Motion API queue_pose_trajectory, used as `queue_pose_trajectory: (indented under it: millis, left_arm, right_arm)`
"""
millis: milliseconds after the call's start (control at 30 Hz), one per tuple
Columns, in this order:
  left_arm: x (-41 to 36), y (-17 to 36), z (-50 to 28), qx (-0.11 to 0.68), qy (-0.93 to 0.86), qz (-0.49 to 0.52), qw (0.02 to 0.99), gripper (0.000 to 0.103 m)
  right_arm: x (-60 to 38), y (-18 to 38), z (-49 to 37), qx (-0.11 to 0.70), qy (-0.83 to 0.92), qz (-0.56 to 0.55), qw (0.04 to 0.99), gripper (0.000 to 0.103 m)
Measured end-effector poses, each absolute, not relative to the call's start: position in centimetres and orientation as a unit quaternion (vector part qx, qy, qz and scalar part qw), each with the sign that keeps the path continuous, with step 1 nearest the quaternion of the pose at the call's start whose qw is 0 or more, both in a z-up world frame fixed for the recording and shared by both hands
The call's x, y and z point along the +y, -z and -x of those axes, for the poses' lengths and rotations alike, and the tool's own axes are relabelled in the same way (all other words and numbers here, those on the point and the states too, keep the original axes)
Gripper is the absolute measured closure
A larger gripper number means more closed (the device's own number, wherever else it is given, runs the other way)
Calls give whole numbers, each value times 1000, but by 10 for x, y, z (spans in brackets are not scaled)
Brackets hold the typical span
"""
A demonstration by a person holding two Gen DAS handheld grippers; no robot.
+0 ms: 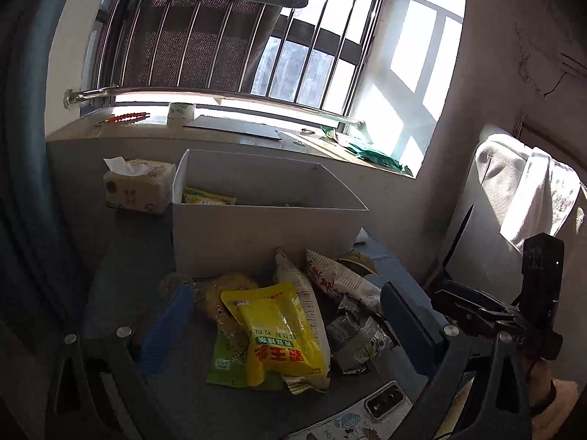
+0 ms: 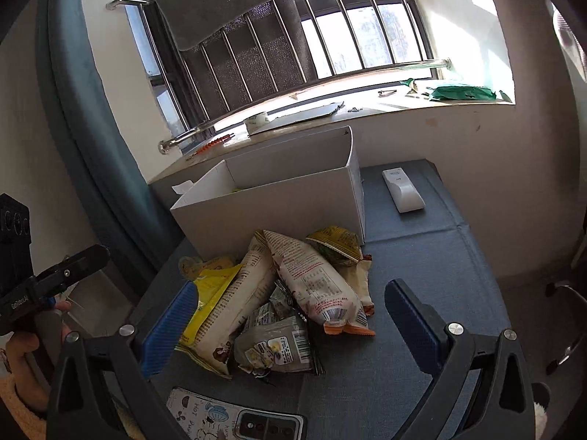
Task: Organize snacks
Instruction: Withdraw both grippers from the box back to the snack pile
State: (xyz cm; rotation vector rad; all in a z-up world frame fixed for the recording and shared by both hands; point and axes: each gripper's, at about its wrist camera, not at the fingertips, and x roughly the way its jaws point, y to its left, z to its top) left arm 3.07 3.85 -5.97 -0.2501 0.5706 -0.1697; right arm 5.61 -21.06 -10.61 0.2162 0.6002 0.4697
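From the left wrist, the left claw point(image 1: 286, 324) stands wide open and empty at the bottom of the frame, its blue fingers point(image 1: 167, 326) flanking a yellow snack packet point(image 1: 280, 333) atop the snack pile point(image 1: 315, 308), with the white box point(image 1: 256, 234) just behind at centre and a tissue pack point(image 1: 137, 187) to its left. From the right wrist, the right claw point(image 2: 293, 328) is likewise spread wide and holds nothing, the snack pile point(image 2: 286, 293) lying between its fingers on the blue desk point(image 2: 422, 256) against the white box point(image 2: 275, 201), a phone point(image 2: 234, 418) at the bottom edge and a white remote point(image 2: 402, 190) at right.
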Motion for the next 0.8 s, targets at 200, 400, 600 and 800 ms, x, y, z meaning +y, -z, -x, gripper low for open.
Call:
queue_pose_trajectory:
  millis: [200, 400, 600, 800]
  left_arm:
    - [35, 72, -22, 295, 85, 126, 943, 0]
    - [37, 70, -22, 289, 90, 129, 944, 0]
    - [42, 72, -22, 290, 85, 128, 945, 0]
    - [47, 78, -24, 299, 83, 133, 941, 0]
  right_arm:
    - [-216, 116, -59, 305, -223, -115, 919, 0]
    - [-221, 126, -107, 330, -211, -160, 906, 0]
    - [-210, 144, -176, 376, -205, -174, 887, 0]
    - [-186, 155, -216, 412, -196, -145, 878, 0]
